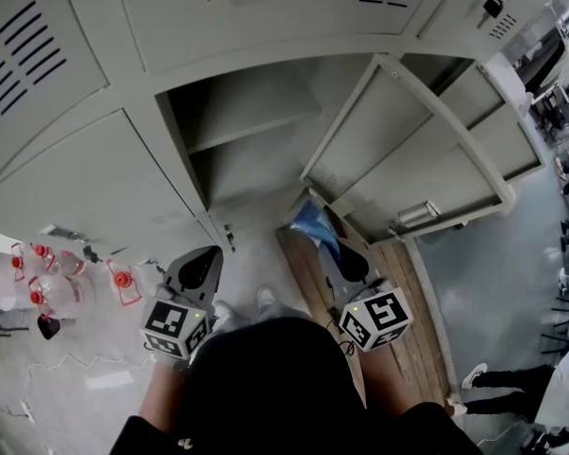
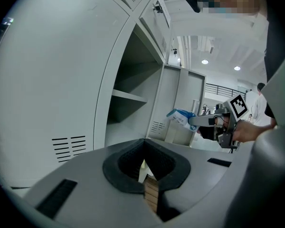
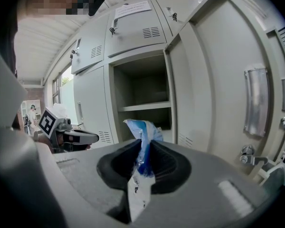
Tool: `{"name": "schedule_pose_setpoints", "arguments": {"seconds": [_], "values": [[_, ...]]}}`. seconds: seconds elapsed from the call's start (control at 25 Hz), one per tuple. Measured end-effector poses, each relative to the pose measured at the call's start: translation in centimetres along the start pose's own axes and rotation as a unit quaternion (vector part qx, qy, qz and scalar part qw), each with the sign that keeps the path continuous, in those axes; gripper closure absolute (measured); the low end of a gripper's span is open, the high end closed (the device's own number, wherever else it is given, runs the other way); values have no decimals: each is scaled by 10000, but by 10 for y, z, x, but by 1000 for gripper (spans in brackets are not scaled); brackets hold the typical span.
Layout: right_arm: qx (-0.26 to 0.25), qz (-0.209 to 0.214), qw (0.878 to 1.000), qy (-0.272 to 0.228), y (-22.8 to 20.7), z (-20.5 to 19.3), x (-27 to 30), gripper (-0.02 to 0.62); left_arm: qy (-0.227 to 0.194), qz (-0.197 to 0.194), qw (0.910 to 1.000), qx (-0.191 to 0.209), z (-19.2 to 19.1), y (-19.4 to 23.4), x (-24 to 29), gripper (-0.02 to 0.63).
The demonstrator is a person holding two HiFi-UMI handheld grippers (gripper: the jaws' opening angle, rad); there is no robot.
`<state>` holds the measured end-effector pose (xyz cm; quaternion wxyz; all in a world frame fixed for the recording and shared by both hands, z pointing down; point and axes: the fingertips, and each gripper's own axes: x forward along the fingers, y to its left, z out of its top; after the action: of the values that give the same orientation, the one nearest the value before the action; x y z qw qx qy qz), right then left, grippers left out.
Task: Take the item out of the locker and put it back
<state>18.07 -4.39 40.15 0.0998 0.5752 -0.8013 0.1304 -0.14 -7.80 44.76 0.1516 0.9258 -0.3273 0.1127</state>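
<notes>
A: What's getting cut off or hard to read?
B: The packet (image 3: 141, 139) is mostly disappearing down between the right gripper's (image 3: 143, 163) jaws in that gripper's view. Only its crumpled blue top is sticking out, and the print is too small to read. In the head view the person's dark head (image 1: 266, 368) is blocking both forearms. The bystanders' legs (image 1: 498, 379) are running off the right edge. The red-capped clear containers (image 1: 52, 273) on the floor at left are overlapping, so I'm not giving an exact count.
A: Grippers?
B: Two. The right gripper is pinching the packet, with both pads clamping on it. The left gripper (image 2: 145, 170) is sitting with its jaws drawn together, showing just a thin slit with nothing in it.
A: Where's the packet hanging?
B: It's hanging in the air outside the locker (image 1: 247, 164), in front of the open compartment. It's just beside the lower edge of the swung-open door (image 1: 408, 159), over the wooden boards (image 1: 403, 282).
A: Counts?
B: One packet, one open compartment, one shelf (image 3: 145, 106) inside it, one open door carrying one handle (image 3: 256, 101).
</notes>
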Motion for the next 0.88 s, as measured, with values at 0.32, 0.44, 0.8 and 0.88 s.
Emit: {"name": "schedule_pose_setpoints", "arguments": {"seconds": [0.32,0.44,0.8,0.88], "values": [[-61,82,9999,-135,2,15,8,549,-48,179,9998,-57,0,8,-11,592],[-141,177,9996,-148,5,21,17,549,-59,286,9995,-78,-2,12,-18,592],[-255,495,9983,-184,17,34,57,548,-111,763,9968,-219,-6,27,-47,592],[-259,586,9978,-186,20,35,67,548,-112,886,9957,-251,-8,30,-54,592]]}}
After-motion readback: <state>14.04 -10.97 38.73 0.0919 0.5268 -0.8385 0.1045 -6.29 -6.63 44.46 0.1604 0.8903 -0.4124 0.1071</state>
